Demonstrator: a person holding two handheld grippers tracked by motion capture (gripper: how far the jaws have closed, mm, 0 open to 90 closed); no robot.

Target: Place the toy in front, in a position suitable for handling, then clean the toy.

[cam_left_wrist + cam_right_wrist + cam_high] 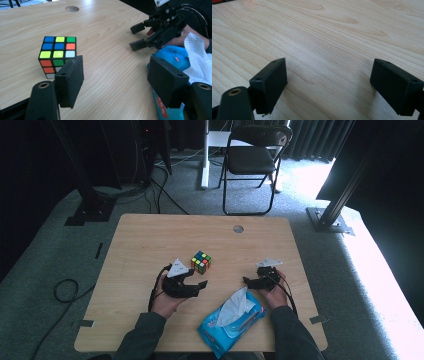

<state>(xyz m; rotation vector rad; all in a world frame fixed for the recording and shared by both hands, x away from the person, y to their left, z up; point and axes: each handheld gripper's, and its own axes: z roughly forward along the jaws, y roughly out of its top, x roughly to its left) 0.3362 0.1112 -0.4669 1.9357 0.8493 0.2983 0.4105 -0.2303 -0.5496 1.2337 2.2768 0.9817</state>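
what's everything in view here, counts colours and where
puzzle cube: 1, multicoloured, on the table beside the left gripper
wipes pack: 1, blue with a white wipe sticking out, near table edge between the forearms
table: 1, light wood, round hole near far edge
folding chair: 1, black, on the floor beyond the table
cables: several, black, on the grey floor at left
left gripper: 1, black, jaws open, nothing between them
right gripper: 1, black, jaws open over bare table

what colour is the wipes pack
Blue wipes pack, white wipe sticking out; clearest in the high view.
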